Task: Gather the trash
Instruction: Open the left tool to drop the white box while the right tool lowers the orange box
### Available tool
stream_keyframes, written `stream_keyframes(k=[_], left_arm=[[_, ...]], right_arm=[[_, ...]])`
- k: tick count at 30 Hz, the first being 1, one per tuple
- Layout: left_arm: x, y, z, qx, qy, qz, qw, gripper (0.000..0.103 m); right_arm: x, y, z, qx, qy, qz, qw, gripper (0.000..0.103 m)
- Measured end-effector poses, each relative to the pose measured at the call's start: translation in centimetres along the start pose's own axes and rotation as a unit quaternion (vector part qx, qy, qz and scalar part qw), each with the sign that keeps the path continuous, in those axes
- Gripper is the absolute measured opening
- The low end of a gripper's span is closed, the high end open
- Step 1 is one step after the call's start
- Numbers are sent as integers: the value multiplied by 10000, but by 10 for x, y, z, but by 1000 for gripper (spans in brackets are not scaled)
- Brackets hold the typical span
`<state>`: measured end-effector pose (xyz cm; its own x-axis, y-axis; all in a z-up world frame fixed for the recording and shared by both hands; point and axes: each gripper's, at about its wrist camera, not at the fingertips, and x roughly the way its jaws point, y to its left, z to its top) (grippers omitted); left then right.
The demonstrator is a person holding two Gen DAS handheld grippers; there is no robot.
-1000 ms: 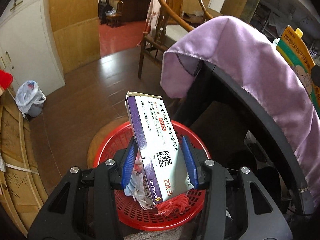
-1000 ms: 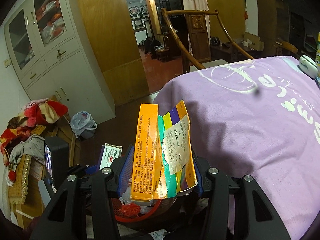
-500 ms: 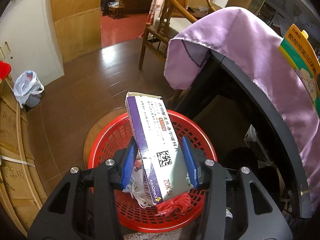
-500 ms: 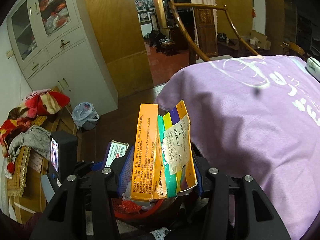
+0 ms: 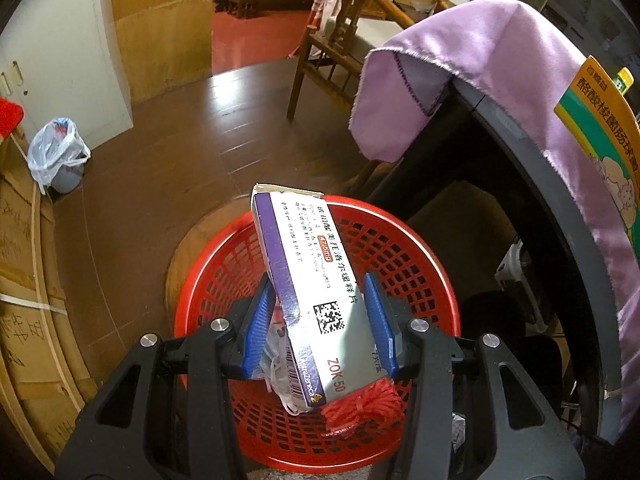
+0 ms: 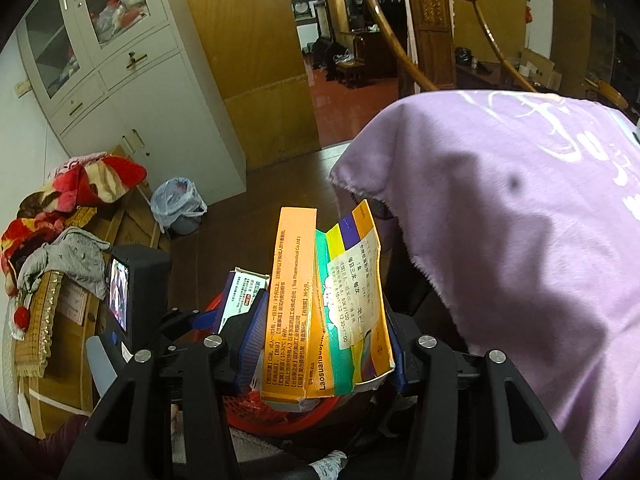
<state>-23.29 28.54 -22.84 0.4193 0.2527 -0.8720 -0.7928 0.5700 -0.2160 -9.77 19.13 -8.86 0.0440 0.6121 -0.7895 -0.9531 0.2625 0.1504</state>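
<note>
My left gripper (image 5: 320, 316) fingers clamp a purple-and-white box (image 5: 310, 300) over the red basket (image 5: 420, 256), mid-frame; my right gripper (image 6: 320, 344) fingers grasp an orange box (image 6: 316, 304).

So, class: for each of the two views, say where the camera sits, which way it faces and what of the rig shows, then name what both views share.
Left wrist: on the left gripper, facing steeply down into the red mesh basket; its blue pads clamp a purple-and-white medicine box.
Right wrist: on the right gripper, facing down and forward past the purple tablecloth; its pads clamp an orange-and-green medicine box.
Shared: both boxes, the basket, the tablecloth, the bagged bin.
</note>
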Motion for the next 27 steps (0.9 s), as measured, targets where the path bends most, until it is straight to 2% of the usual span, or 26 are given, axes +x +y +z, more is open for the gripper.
stream_keyframes(k=[8, 10, 13, 18, 22, 27], left_arm=[[15, 8, -2, -181, 286, -19, 9994, 48], [14, 8, -2, -188, 281, -23, 9994, 57], [11, 13, -1, -271, 172, 98, 9994, 66], [7, 24, 1, -514, 55, 204, 9985, 73], [-1, 32, 4, -624, -151, 555, 9964, 78], [-6, 43, 6, -856, -303, 758, 9930, 85]], right_arm=[[21, 4, -1, -28, 277, 89, 9996, 51], [25, 5, -2, -32, 327, 99, 9994, 51], [29, 5, -2, -36, 365, 118, 9993, 51], [33, 6, -2, -55, 414, 119, 9991, 51], [36, 7, -3, -83, 455, 130, 9988, 51], [40, 8, -6, -167, 547, 199, 9982, 51]])
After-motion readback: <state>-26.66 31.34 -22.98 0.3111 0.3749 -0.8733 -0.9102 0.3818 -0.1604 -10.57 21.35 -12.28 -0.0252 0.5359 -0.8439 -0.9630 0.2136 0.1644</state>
